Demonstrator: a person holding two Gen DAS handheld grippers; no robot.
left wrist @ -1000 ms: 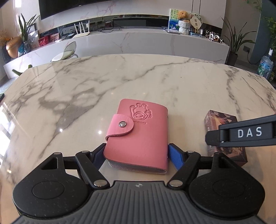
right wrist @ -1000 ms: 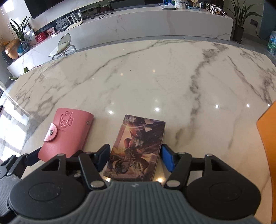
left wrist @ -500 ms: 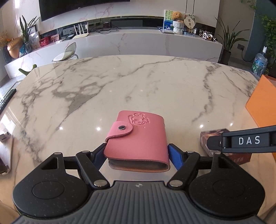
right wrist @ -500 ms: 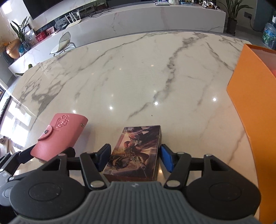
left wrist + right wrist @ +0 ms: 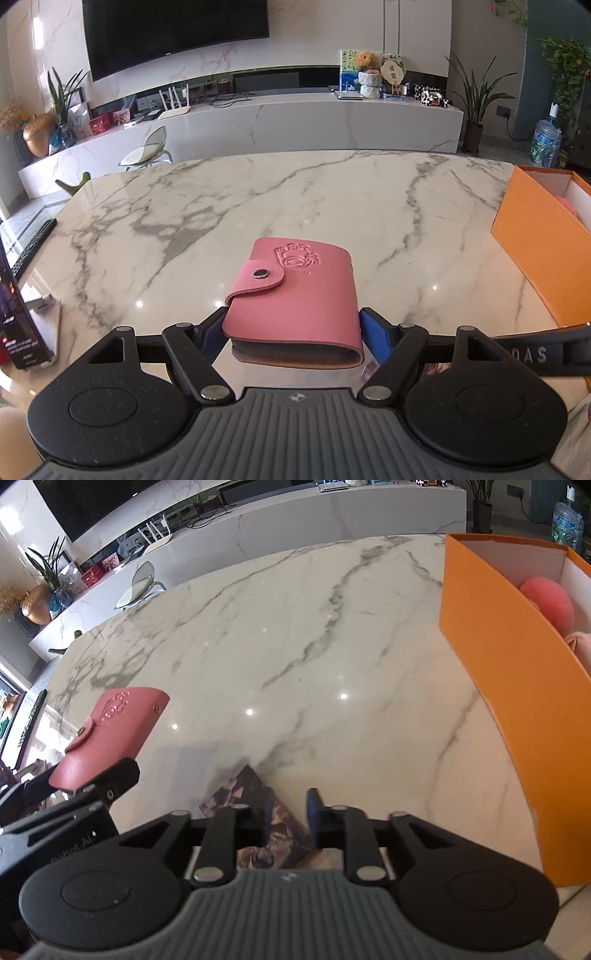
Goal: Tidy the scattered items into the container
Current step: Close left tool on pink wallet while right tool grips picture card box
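The left gripper [image 5: 293,332] is clenched on one pink leather card wallet with a snap-button flap [image 5: 295,299], its blue fingers [image 5: 373,332] pressing the wallet's two long sides. The wallet is held flat above the white grey-veined marble table [image 5: 295,199]; its long axis runs along the fingers, pointing away from the camera, with the flap on its left edge and the embossed figure at its far end. In the right wrist view that wallet [image 5: 110,734] shows up left of the orange cardboard box [image 5: 517,686], well apart from it.

The right gripper [image 5: 290,812] grasps one dark illustrated card box [image 5: 258,812] between narrowly set fingers; the box is twisted so that a corner points forward, and its long axis cannot be told. It sits left of the orange box, near it, above the table. Inside the open orange box lies one round pink ball [image 5: 546,602] beside one pale pink soft thing [image 5: 581,650].
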